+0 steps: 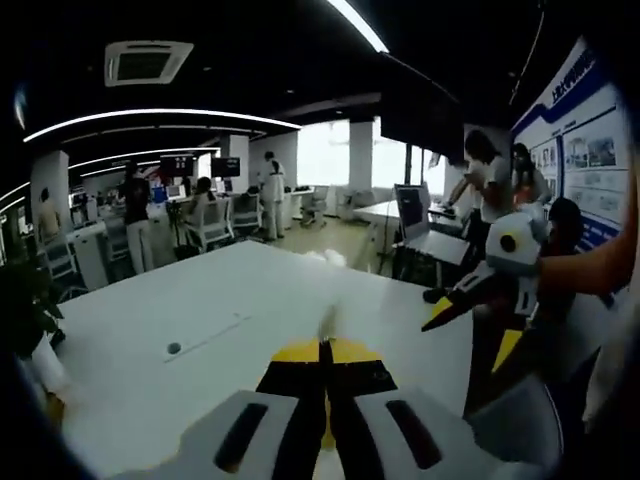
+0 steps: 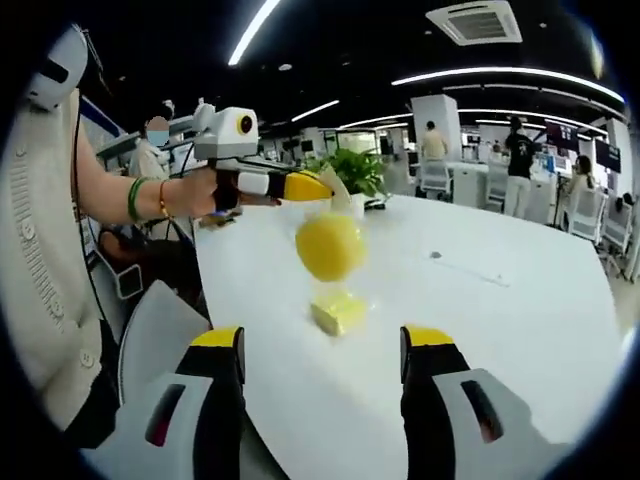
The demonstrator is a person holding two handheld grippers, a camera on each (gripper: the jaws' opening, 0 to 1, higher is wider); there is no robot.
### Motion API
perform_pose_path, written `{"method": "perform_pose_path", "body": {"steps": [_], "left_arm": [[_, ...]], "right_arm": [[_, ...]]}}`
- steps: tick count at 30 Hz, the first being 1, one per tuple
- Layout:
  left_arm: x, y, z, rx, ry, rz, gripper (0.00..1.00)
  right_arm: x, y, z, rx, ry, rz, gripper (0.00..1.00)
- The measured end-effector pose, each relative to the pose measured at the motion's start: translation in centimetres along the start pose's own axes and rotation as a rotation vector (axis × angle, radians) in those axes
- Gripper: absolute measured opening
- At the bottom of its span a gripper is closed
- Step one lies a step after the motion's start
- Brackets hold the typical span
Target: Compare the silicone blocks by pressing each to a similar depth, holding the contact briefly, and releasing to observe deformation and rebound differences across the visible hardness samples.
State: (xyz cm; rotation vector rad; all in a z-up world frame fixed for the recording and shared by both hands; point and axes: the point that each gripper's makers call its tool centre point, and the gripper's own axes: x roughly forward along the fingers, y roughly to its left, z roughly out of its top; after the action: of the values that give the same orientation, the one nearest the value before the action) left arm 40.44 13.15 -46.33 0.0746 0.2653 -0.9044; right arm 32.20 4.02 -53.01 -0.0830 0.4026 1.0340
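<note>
My right gripper (image 2: pixel 322 345) has its fingers wide apart, and the small yellow block (image 2: pixel 338 313) sits on the white table (image 2: pixel 500 330) just ahead, between them. A yellow ball shape (image 2: pixel 331 246) shows above the block. My left gripper (image 1: pixel 325 352) has its fingers pressed together with nothing between them.

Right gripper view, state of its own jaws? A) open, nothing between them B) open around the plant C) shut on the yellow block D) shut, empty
A: the right gripper has its jaws spread wide apart, with the yellow block lying on the white table beyond them, untouched.
</note>
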Motion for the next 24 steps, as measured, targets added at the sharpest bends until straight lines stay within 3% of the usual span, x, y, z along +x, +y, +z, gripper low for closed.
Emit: {"method": "perform_pose_path", "body": {"steps": [6, 11, 12, 15, 20, 24], "left_arm": [[-0.7, -0.2, -0.1, 0.024, 0.014, -0.029, 0.0], [-0.9, -0.6, -0.3, 0.041, 0.024, -0.052, 0.0], [-1.0, -0.6, -0.3, 0.047, 0.021, -0.054, 0.0], [-1.1, -0.8, 0.1, 0.047, 0.016, -0.063, 0.0], [-1.1, -0.5, 0.6, 0.036, 0.001, -0.07, 0.0], [-1.2, -0.5, 1.2, 0.028, -0.014, -0.086, 0.0]], "right_arm": [[0.7, -0.4, 0.7, -0.055, 0.058, 0.031, 0.58], [1.0, -1.6, 1.4, -0.14, 0.147, 0.073, 0.57], [1.1, -2.3, 2.0, -0.172, 0.185, 0.082, 0.58], [1.4, -2.9, 3.7, -0.22, 0.197, 0.111, 0.59], [3.4, -3.1, 6.7, -0.305, 0.249, 0.216, 0.64], [5.9, -2.7, 6.4, -0.334, 0.318, 0.292, 0.65]]}}
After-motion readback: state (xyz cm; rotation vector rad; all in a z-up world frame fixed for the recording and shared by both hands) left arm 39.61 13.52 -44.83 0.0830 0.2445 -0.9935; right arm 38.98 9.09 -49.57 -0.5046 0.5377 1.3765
